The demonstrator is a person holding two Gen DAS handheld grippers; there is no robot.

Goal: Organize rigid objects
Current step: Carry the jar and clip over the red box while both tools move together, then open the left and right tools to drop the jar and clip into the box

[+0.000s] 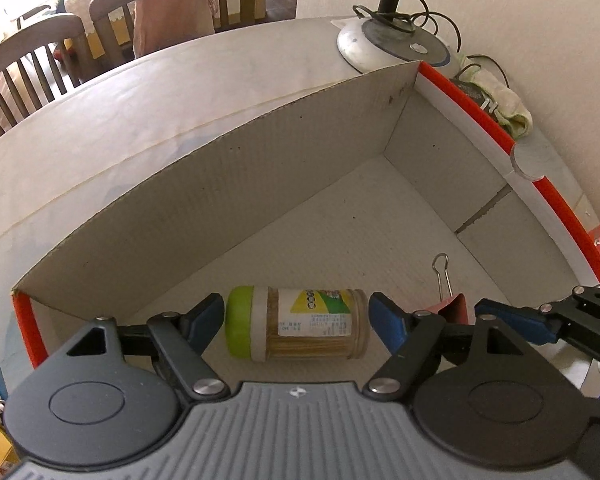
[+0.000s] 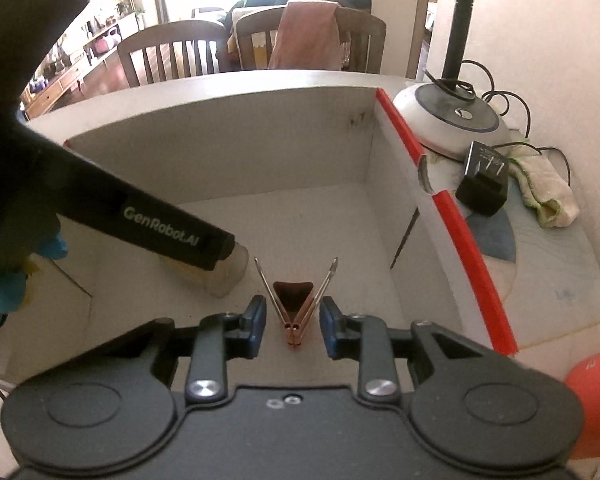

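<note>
Both grippers are dipped into the open cardboard box (image 1: 236,184) with the red trim, which sits on the pale worktop (image 1: 148,88), and each has an item on the box floor between its fingers. Starting on the left, the left gripper (image 1: 296,322) points steeply down with its blue pads spread wide; the toothpick jar (image 1: 300,328) with the green cap lies on its side directly between them, cap toward the left pad and base toward the right. A sliver of gap shows at each end, so the jar looks set down rather than clamped, though the fisheye makes that hard to swear to. Lying it flat probably keeps it from toppling inside the box. From the other camera the left gripper's black body slants in from the upper left, with a blue-gloved hand (image 2: 4,264) wrapped round its handle, and only the clear base of the jar peeks out beyond it. Just to the right of that, the right gripper (image 2: 293,330) is also tilted down into the box, less steeply, its pads parted a little. The red binder clip (image 2: 294,308) rests on the box floor between them, its wire handles splayed away from the gripper, and neither pad presses on it, so I'd judge it released beside the jar. Beyond the box's right wall, a lamp base (image 2: 448,120), a black plug adapter (image 2: 484,184) and a crumpled cloth (image 2: 548,192) stay out on the worktop.
</note>
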